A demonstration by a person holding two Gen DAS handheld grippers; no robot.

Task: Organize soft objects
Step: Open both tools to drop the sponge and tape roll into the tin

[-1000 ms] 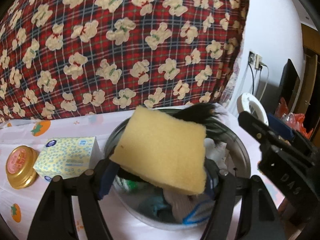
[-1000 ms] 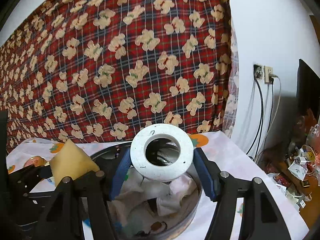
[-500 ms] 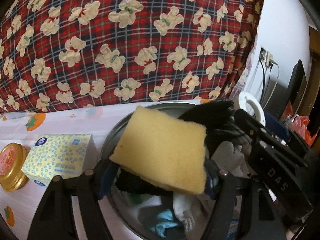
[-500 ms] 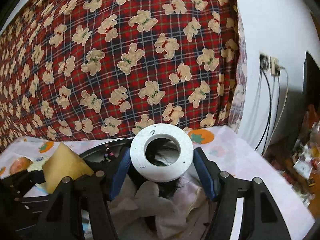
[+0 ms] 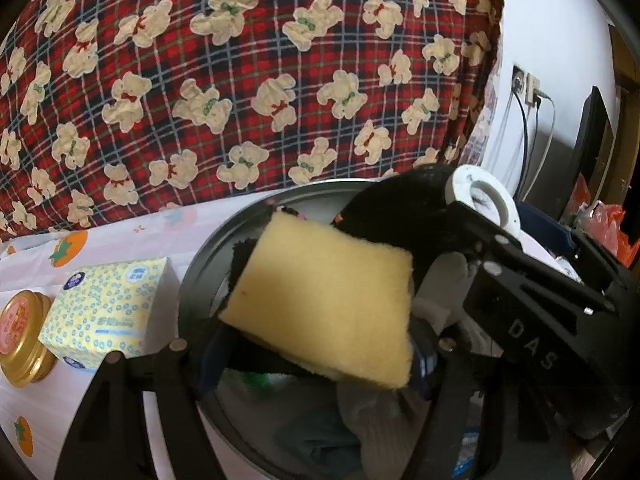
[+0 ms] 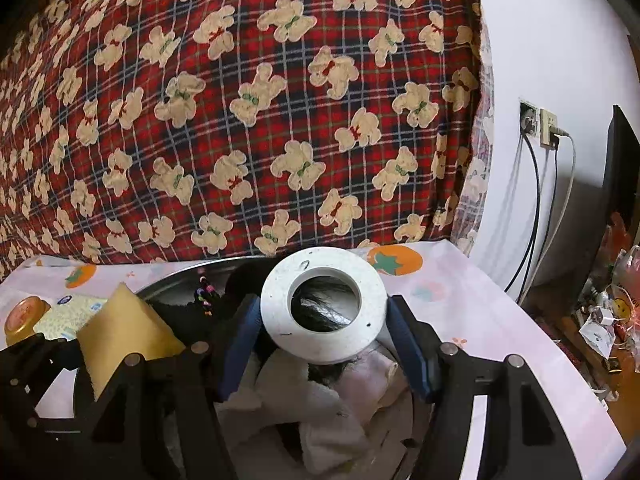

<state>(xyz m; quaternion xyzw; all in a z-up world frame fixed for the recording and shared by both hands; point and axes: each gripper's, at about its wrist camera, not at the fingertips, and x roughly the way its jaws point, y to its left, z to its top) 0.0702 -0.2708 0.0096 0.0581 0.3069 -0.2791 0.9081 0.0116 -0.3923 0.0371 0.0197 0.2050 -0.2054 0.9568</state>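
Left wrist view: yellow sponge [image 5: 324, 304] pinched by left gripper [image 5: 316, 348] over metal basin [image 5: 200, 280] (apparently clothes-filled); right gripper [image 6: 324, 344] clamps white ring [image 6: 324, 308]. Release is next.

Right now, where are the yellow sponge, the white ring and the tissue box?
yellow sponge [image 5: 328, 304], left wrist view, middle of its flat face.
white ring [image 6: 324, 350], right wrist view, its lower rim.
tissue box [image 5: 112, 304], left wrist view, its patterned top.

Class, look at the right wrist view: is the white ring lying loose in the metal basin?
No: the white ring is clamped between the right gripper's blue jaws, above the metal basin.
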